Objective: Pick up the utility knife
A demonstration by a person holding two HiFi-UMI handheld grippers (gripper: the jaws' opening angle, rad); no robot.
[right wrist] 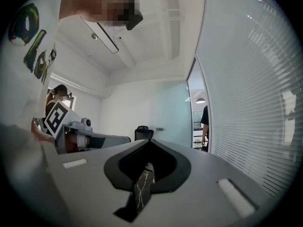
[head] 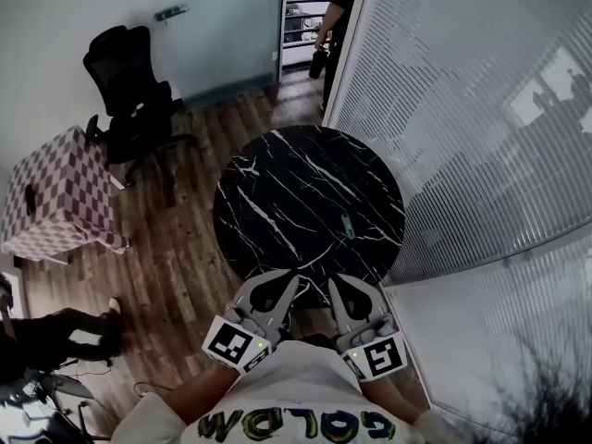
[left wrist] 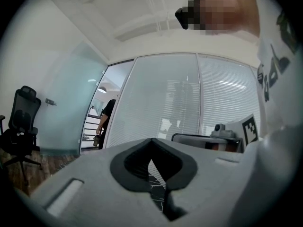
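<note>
Surface (head: 277, 183) ahead of fingers (left wrist: 85, 174): black marble, thin white veins.
Utility knife (head: 348, 226), just beyond right gripper (head: 332, 279) fingers: pale grey-green.
Left gripper (head: 295, 273) and right gripper: light grey fingers, black inner lining.
Marker cube (head: 231, 343) on each: black-and-white squares.
Floor (head: 176, 248) left of fingers: dark brown wood planks.
Cloth (head: 55, 192) far left of fingers: red-and-white checks.
Office chair (head: 129, 91) beyond, left: black.
Blinds (head: 481, 109) right of fingers: pale grey, fine stripes.
Shirt (head: 296, 387) behind fingers: white, yellow-green lettering.
</note>
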